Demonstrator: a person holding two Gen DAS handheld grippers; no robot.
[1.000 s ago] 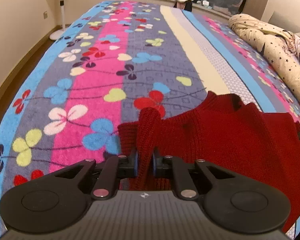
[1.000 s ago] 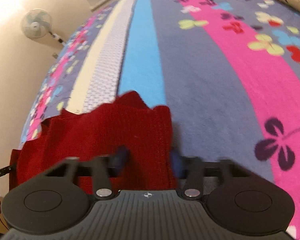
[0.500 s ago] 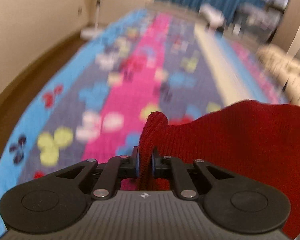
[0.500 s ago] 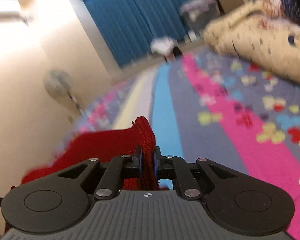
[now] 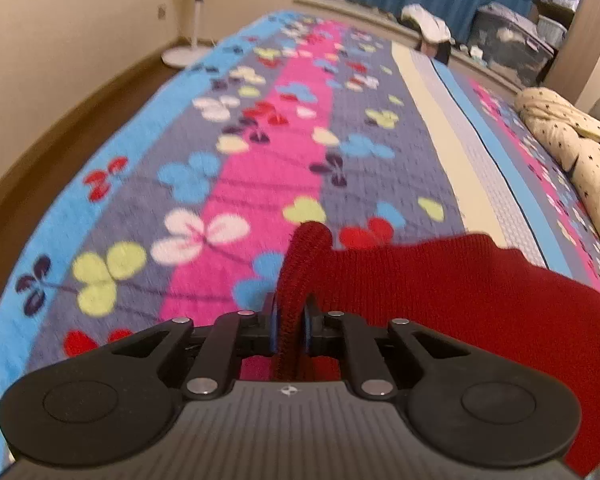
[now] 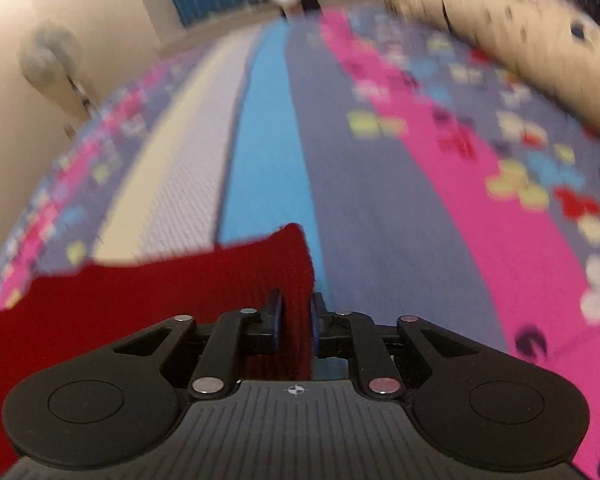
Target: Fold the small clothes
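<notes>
A small dark red knitted garment [image 5: 440, 292] hangs stretched between my two grippers above the bed. My left gripper [image 5: 289, 322] is shut on its left corner, which bunches up between the jaws. My right gripper [image 6: 296, 322] is shut on the garment's [image 6: 148, 304] right corner. The cloth spreads to the right in the left wrist view and to the left in the right wrist view. Its lower part is hidden behind the gripper bodies.
The bed is covered by a striped flowered blanket [image 5: 260, 168] in blue, grey, pink and cream. A cream star-patterned quilt [image 5: 572, 152] lies at the right. A standing fan [image 5: 188, 40] is left of the bed. Storage boxes [image 5: 512, 48] and clothes stand beyond the far end.
My right gripper closed on the garment's corner. Both grippers lifted the garment off the blanket, and the views have tilted back down toward the bed.
</notes>
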